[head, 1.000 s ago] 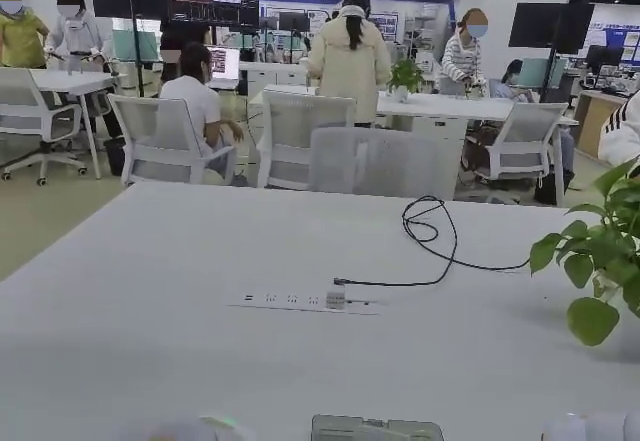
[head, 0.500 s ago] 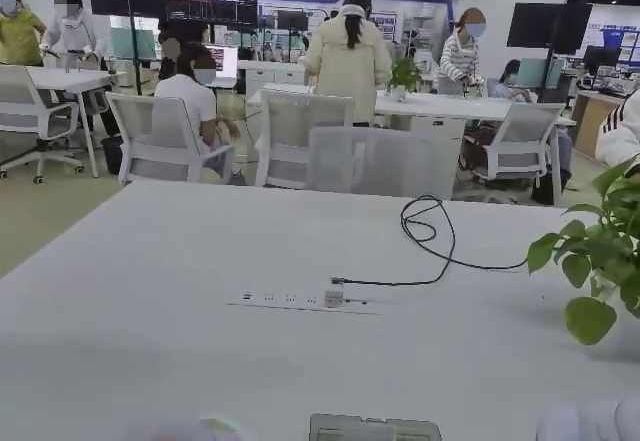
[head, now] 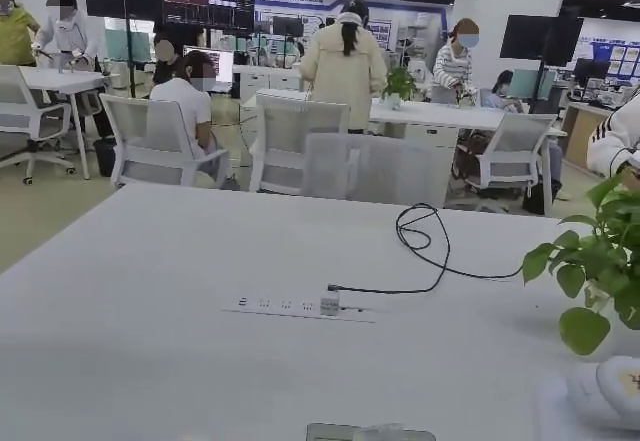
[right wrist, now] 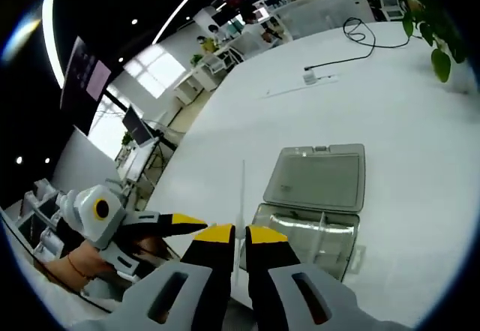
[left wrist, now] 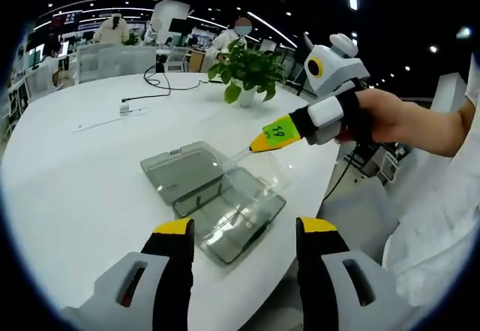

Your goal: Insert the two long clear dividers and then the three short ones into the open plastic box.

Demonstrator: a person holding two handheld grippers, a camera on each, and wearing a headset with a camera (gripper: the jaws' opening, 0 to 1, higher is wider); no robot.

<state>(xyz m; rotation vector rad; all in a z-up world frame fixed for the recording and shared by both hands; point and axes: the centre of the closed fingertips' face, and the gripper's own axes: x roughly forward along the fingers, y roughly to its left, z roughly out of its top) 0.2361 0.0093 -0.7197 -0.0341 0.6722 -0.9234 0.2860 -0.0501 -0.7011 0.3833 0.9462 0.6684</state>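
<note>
The open clear plastic box lies near the table's front edge, lid flat beside the base. My left gripper hovers open just short of the base, with nothing between its fingers. My right gripper is shut on a thin clear divider, seen edge-on and pointing up over the box. In the left gripper view the right gripper reaches in from the right above the base, held by a hand. A faint clear strip seems to stand inside the base.
Farther back on the white table lie a flush power strip with a black cable. A potted plant stands at the right. Office chairs and several people are beyond the table. A gripper's white body shows at the lower right.
The head camera has drifted a little. A gripper's white body has risen into the lower right of the head view, and the white part at the lower left has dropped out.
</note>
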